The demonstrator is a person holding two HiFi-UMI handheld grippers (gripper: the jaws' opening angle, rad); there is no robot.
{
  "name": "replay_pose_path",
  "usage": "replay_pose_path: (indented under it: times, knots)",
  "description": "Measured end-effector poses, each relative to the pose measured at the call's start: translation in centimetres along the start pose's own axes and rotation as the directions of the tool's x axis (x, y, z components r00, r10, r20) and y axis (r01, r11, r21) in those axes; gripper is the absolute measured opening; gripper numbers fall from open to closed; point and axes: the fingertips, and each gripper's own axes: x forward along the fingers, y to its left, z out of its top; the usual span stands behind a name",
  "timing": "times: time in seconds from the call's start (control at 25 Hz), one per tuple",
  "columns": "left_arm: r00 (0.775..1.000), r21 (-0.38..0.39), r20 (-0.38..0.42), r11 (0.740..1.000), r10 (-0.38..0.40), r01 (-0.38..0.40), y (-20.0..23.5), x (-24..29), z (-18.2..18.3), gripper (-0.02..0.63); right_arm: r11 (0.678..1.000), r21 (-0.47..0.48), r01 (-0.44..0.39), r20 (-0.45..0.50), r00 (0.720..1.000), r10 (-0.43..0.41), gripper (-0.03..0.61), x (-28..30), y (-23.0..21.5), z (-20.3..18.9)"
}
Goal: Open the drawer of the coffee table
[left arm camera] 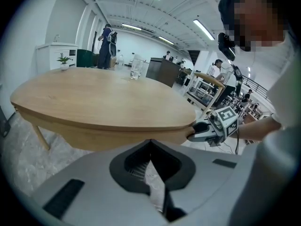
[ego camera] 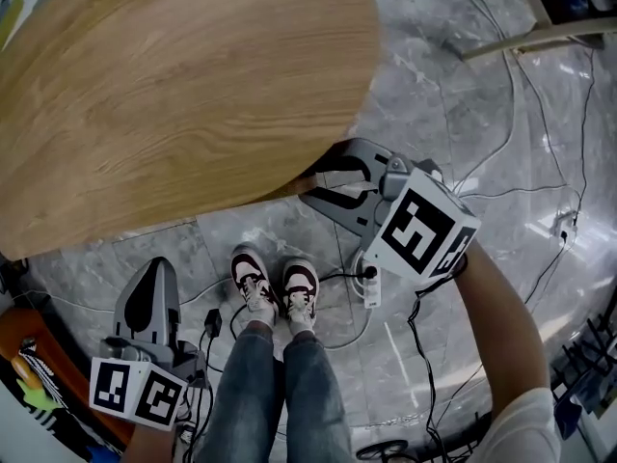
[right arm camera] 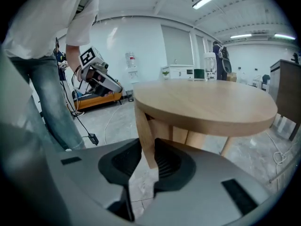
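A round wooden coffee table [ego camera: 174, 85] fills the upper left of the head view. No drawer shows as such in any view. My right gripper [ego camera: 323, 183] reaches under the table's near rim. In the right gripper view its jaws stand narrow on a thin wooden piece [right arm camera: 146, 135] that hangs down below the rim, and the pads lie against both its sides. Whether that piece is a drawer front or a leg I cannot tell. My left gripper [ego camera: 154, 270] hangs low by the person's left leg, apart from the table [left arm camera: 103, 102], shut and empty.
The person's shoes [ego camera: 275, 292] stand on the marble floor just in front of the table. A white power strip [ego camera: 371, 283] and several cables lie to the right. A clear glass [left arm camera: 135, 69] stands on the table's far side. More table legs [right arm camera: 188, 140] show beneath.
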Motion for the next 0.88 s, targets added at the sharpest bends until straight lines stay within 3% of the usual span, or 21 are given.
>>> replay_pose_path:
  times: [0.88]
  knots:
    - [0.998,-0.036,0.008,0.998,0.061,-0.061,0.7,-3.1,-2.0,-0.009,0.992,-0.028,-0.123,-0.101,0.988,0.119,0.086,-1.5,8.5,-2.0]
